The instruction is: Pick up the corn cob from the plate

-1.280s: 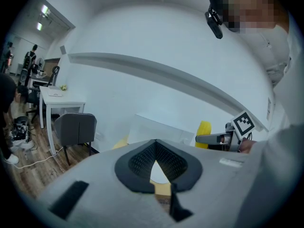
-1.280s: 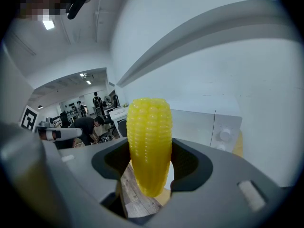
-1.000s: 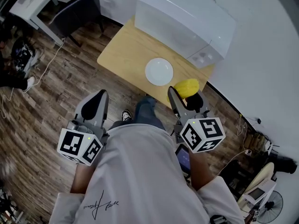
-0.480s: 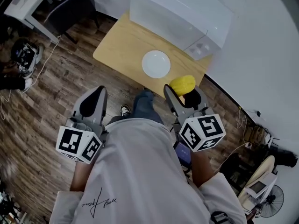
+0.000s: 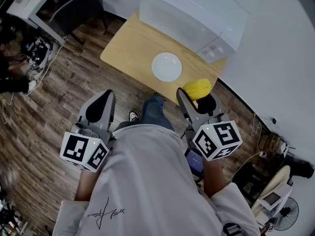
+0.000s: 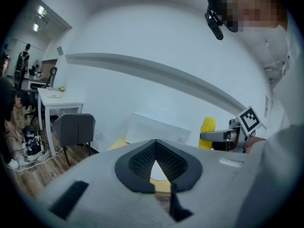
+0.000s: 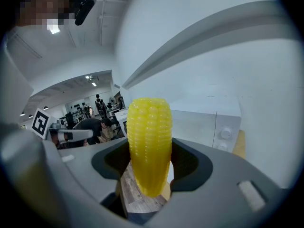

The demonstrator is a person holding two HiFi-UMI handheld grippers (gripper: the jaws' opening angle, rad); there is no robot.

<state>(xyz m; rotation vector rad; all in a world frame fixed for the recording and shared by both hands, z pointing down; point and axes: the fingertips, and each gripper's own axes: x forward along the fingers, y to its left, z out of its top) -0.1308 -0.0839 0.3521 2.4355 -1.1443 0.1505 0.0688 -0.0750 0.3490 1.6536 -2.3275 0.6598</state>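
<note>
The right gripper (image 5: 198,101) is clenched on the corn cob (image 5: 197,88), which the head view shows only as a yellow lump held in the air off the near edge of the wooden table (image 5: 129,47), well apart from the white plate (image 5: 167,66) lying on the tabletop in front of a white microwave (image 5: 193,14). The right gripper view adds what that angle hides: the cob (image 7: 148,144) stands upright between the two dark pads, its rows of kernels sharp, its lower tip reaching below the jaws. The left gripper view catches the cob (image 6: 207,132) from the side, rising above the other tool's jaws, and also a grey chair (image 6: 73,127) beside a white desk (image 6: 56,97). The left gripper (image 6: 156,163) is closed with nothing in it, its pad tips meeting, and hangs low at the person's side (image 5: 100,107). Black-and-white square markers cover both cubes; a script print on the back of the white shirt (image 5: 106,213) is too small to read.
</note>
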